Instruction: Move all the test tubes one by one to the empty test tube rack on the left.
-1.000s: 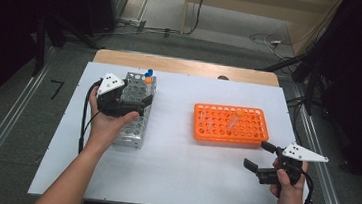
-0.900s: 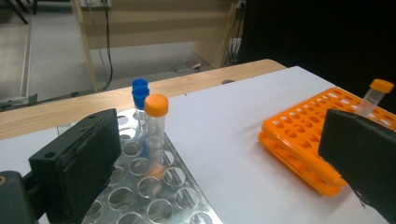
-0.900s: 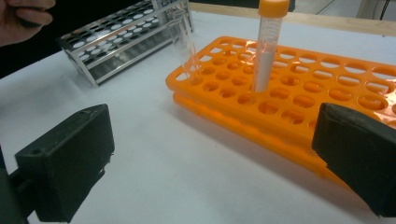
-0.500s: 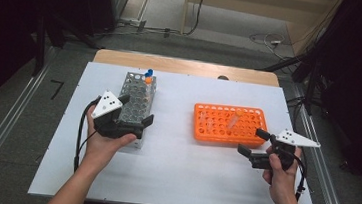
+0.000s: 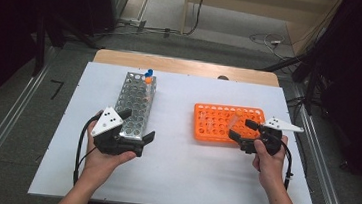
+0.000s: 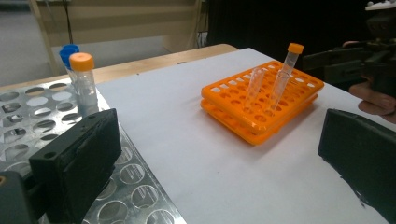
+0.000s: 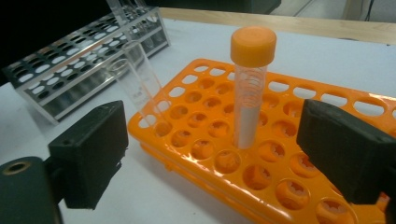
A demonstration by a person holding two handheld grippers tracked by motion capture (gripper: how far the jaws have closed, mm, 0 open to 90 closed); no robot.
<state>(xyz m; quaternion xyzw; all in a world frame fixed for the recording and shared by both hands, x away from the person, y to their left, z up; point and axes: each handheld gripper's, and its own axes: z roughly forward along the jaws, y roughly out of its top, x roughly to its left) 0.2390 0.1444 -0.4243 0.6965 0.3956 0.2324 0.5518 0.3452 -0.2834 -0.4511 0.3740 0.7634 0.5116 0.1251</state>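
Right gripper at the capped tube

Right gripper (image 7: 212, 154) jaws, just closing, stand apart around the orange-capped tube (image 7: 250, 88) (upright in the orange rack (image 7: 299, 98)), untouched; left gripper (image 5: 134, 127) wide, empty

Lab: tube racks (image 5: 135, 103) on table (image 5: 177, 172)

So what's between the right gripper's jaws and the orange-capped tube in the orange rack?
Nothing: in the right gripper view the right gripper stands open before the orange-capped tube, with only holes of the orange rack between.
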